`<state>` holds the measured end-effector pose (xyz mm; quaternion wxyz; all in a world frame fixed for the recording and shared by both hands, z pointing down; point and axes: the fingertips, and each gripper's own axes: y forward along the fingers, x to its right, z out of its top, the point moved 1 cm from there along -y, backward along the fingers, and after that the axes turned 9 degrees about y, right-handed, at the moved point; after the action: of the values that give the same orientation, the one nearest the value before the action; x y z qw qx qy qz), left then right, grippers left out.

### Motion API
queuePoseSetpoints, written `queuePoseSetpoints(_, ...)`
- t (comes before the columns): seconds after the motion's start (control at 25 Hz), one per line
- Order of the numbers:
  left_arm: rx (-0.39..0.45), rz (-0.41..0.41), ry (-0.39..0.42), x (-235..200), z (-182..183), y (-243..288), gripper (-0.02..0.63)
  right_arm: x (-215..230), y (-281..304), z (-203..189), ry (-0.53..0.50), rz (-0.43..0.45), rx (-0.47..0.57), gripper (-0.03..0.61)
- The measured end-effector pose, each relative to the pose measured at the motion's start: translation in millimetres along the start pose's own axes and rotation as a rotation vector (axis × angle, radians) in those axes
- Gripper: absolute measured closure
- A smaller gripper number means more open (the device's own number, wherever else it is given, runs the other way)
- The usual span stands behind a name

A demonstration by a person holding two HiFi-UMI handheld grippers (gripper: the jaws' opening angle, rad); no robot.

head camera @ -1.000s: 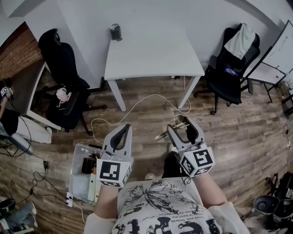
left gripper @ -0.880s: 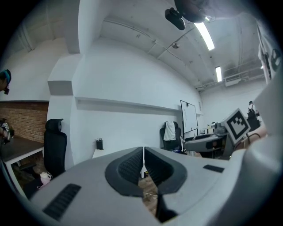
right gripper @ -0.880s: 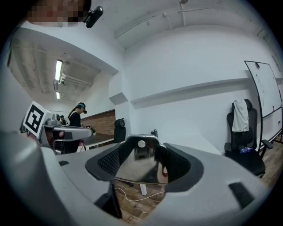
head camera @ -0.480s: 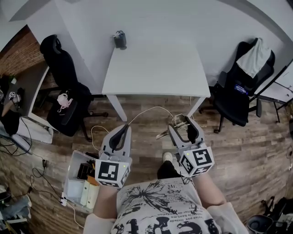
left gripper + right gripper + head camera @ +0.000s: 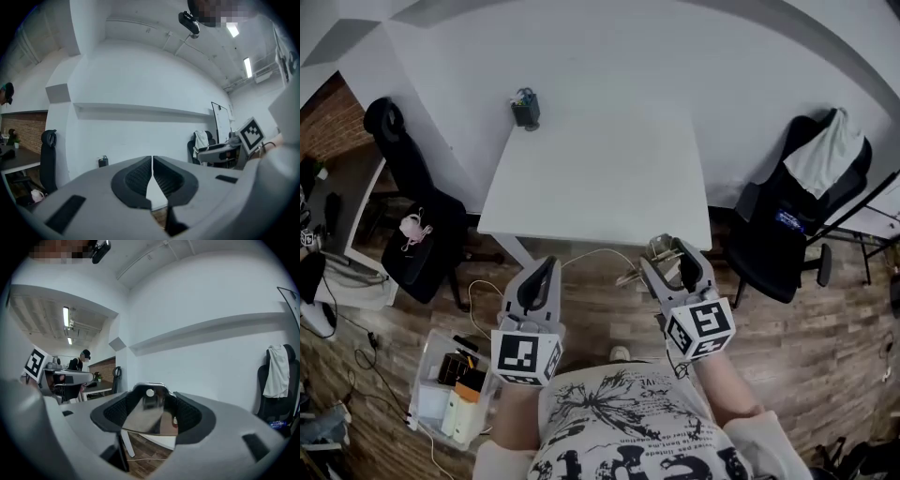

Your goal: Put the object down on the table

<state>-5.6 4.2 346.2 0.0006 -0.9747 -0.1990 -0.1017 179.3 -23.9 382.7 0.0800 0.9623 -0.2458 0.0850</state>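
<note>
Head view: white smooth rectangular tabletop [image 5: 609, 178], with a dark cylindrical pen cup [image 5: 525, 111] at its far left corner holding some pens. The left hand-held gripper [image 5: 542, 269], grey plastic with black ribbed pads, is over the wood-plank floor [image 5: 591, 309], jaws together and nothing in them. The right hand-held gripper [image 5: 672, 257] is clamped on a shiny metal object [image 5: 661, 247], held in the air at the tabletop's near right edge and not resting on it. A clear plastic bin [image 5: 427, 398] on the floor at left holds bottles and small boxes. There is a black office chair [image 5: 408, 216] at left, and another chair [image 5: 802, 225] at right with a pale cloth draped over its back. Left gripper view: left hand-held gripper [image 5: 152, 161] has its dark ribbed pads meeting at the tips, empty. The white tabletop [image 5: 153, 187] shows in the gap behind them, the pen cup [image 5: 102, 162] is far off, and the right unit's marker cube [image 5: 253, 133] is at right. Right gripper view: right hand-held gripper [image 5: 151, 398] has its jaws closed on the shiny metal object [image 5: 145, 418], which is flat and mirror-like, with a rounded top and a small round hole near it. The tabletop [image 5: 161, 441] edge sits below and behind, and the draped chair [image 5: 276, 380] is at right.
</note>
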Motion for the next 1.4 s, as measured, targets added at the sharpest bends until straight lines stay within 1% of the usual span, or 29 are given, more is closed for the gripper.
queuePoseSetpoints(0.08,-0.019,0.008,-0.011,2,3,16,0.601,17,10,2,0.005,-0.003,-0.011,0.298)
queuePoseSetpoints(0.2,-0.037,0.005,-0.012,1,-10,35,0.601,34,25,1,0.026,-0.004,-0.023,0.298)
queuePoseSetpoints(0.36,-0.046,0.031,-0.021,-17,-23,59,0.601,47,53,-8,0.052,-0.009,-0.036,0.298)
queuePoseSetpoints(0.48,-0.044,0.024,-0.027,-37,-33,86,0.601,55,82,-12,0.055,-0.024,-0.052,0.298)
queuePoseSetpoints(0.64,-0.043,-0.027,-0.035,-64,-47,137,0.601,66,130,-12,0.05,-0.051,-0.07,0.298)
queuePoseSetpoints(0.84,-0.019,-0.095,-0.033,-106,-50,203,0.601,84,202,-2,0.046,-0.092,-0.073,0.298)
queuePoseSetpoints(1.04,-0.029,-0.099,-0.026,-151,-54,250,0.601,97,262,3,0.057,-0.122,-0.091,0.298)
queuePoseSetpoints(1.12,-0.036,-0.104,-0.028,-169,-64,265,0.601,103,286,-1,0.052,-0.14,-0.103,0.298)
queuePoseSetpoints(1.24,-0.058,-0.112,-0.03,-193,-78,288,0.601,114,322,-16,0.018,-0.18,-0.133,0.298)
queuePoseSetpoints(1.4,-0.06,-0.12,-0.041,-212,-93,307,0.601,129,355,-45,0.038,-0.213,-0.203,0.298)
